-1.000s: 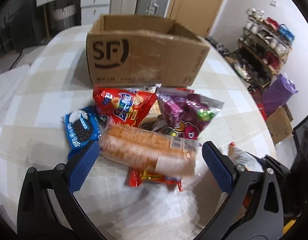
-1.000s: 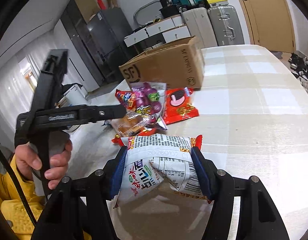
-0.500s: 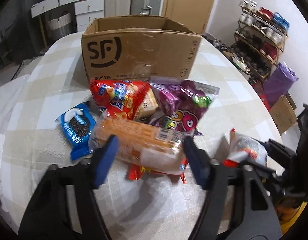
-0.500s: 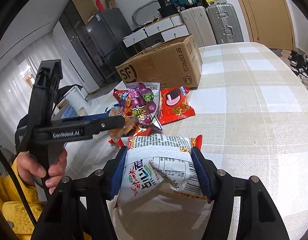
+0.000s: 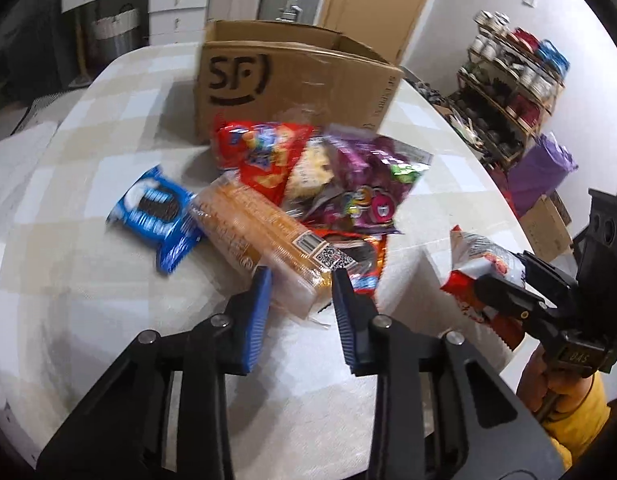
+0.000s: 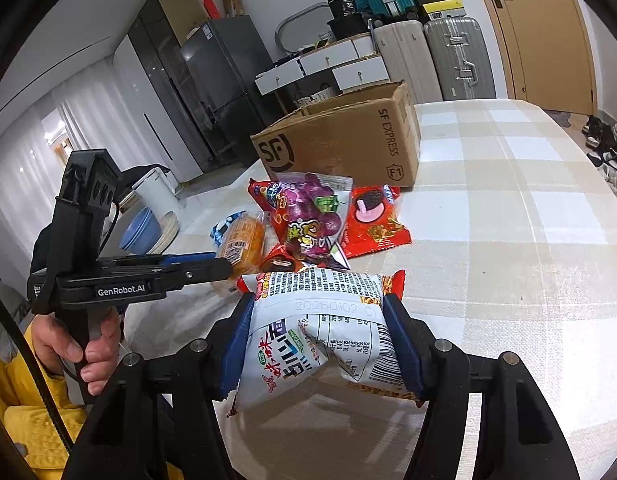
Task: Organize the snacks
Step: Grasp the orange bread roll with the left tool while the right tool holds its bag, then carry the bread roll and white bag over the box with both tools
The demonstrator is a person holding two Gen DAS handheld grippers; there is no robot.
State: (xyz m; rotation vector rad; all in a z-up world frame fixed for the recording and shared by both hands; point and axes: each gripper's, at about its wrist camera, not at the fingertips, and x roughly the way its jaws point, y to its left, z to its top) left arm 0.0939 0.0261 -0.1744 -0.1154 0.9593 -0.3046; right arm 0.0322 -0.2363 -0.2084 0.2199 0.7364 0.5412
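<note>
Several snack packs lie heaped on the checked table (image 5: 88, 300) in front of an open SF cardboard box (image 5: 292, 80). My left gripper (image 5: 302, 276) has its jaws closing tight on the near end of a long orange cracker pack (image 5: 252, 224), pads pressing both sides. Around it lie a blue Oreo pack (image 5: 156, 212), a red chip bag (image 5: 260, 152) and a purple candy bag (image 5: 368, 176). My right gripper (image 6: 318, 304) is shut on a white-and-red snack bag (image 6: 320, 332), held above the table short of the heap. The box's inside is hidden.
A red Oreo pack (image 6: 372, 216) lies right of the heap. The round table's edge runs close on the near side. A shoe rack (image 5: 512, 80) and purple sack (image 5: 544, 168) stand beyond the far right; a fridge (image 6: 212, 80), suitcases (image 6: 452, 60) and blue bowls (image 6: 142, 232) are off the table.
My left gripper went from wide open to shut on the cracker pack's end, moving in toward the heap; the pack has swung to a diagonal. The right gripper and its bag stayed put.
</note>
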